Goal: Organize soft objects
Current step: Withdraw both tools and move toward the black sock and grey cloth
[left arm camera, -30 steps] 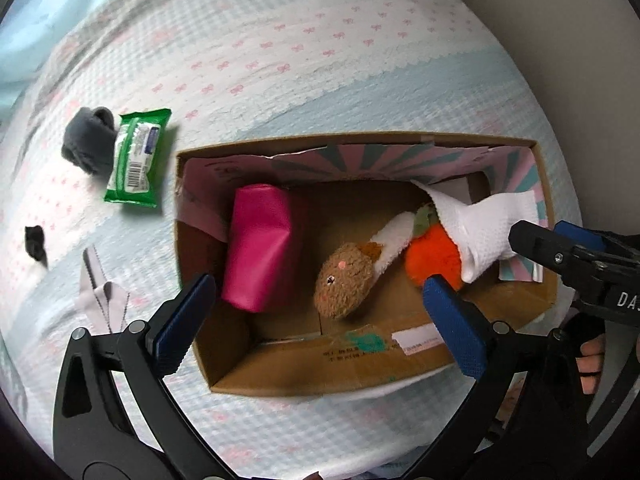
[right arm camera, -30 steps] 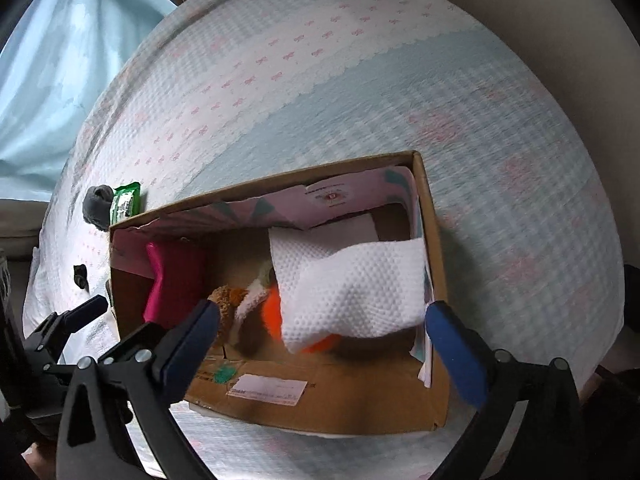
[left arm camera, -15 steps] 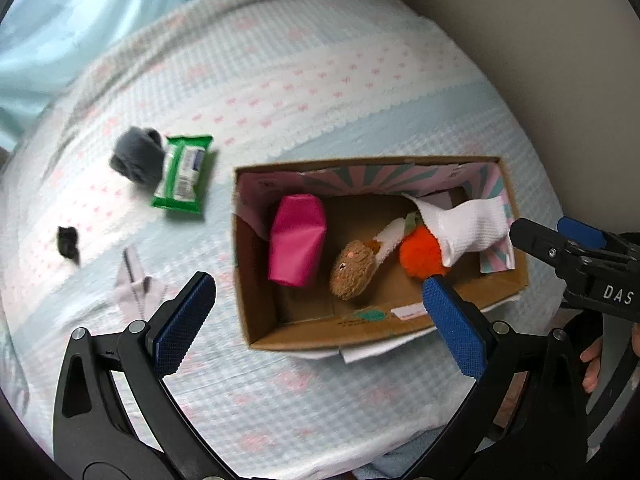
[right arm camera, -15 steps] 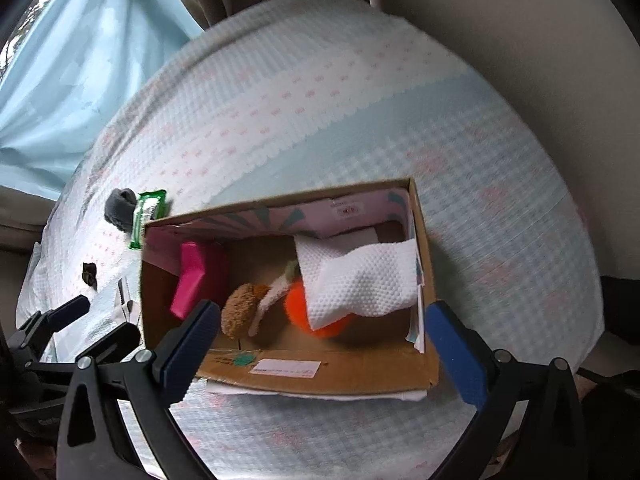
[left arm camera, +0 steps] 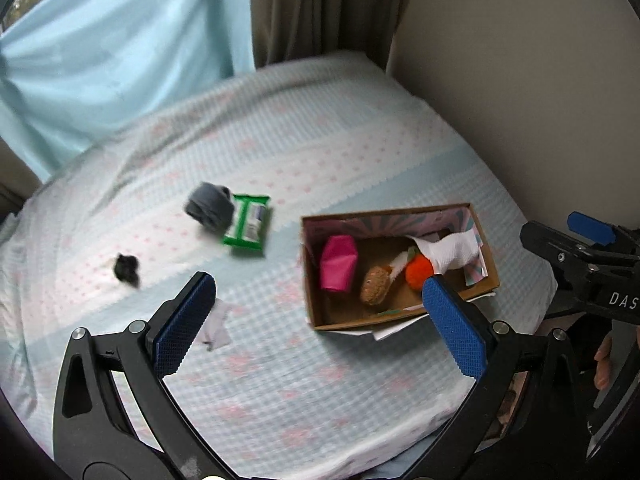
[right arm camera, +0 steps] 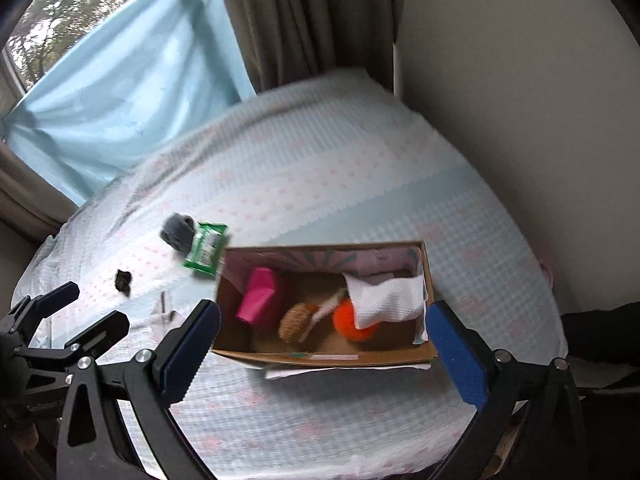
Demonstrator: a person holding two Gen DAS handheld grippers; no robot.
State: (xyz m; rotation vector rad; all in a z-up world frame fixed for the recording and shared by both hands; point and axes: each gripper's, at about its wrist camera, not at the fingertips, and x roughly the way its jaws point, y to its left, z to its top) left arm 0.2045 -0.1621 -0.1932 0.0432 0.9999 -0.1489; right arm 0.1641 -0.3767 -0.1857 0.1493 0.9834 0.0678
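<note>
Left wrist view: left gripper [left arm camera: 318, 322] spread wide, empty, above bedspread [left arm camera: 320, 152] | right gripper [right arm camera: 323, 350] spread wide, empty; body lettered "DAS", rest cut off | cardboard box [left arm camera: 400, 318] holds pink pouch [left arm camera: 339, 261], brown plush [left arm camera: 375, 285], orange plush [left arm camera: 419, 273], white cloth [left arm camera: 456, 250] | green wipes pack [left arm camera: 248, 225], print illegible, touching grey sock roll [left arm camera: 209, 208] outside box.

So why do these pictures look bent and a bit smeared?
Both views are fisheye, so the bed bulges and the corners go black. Left wrist view: the grey bundle and green packet smear with motion. Right wrist view: similar blur, with soft window daylight.
</note>
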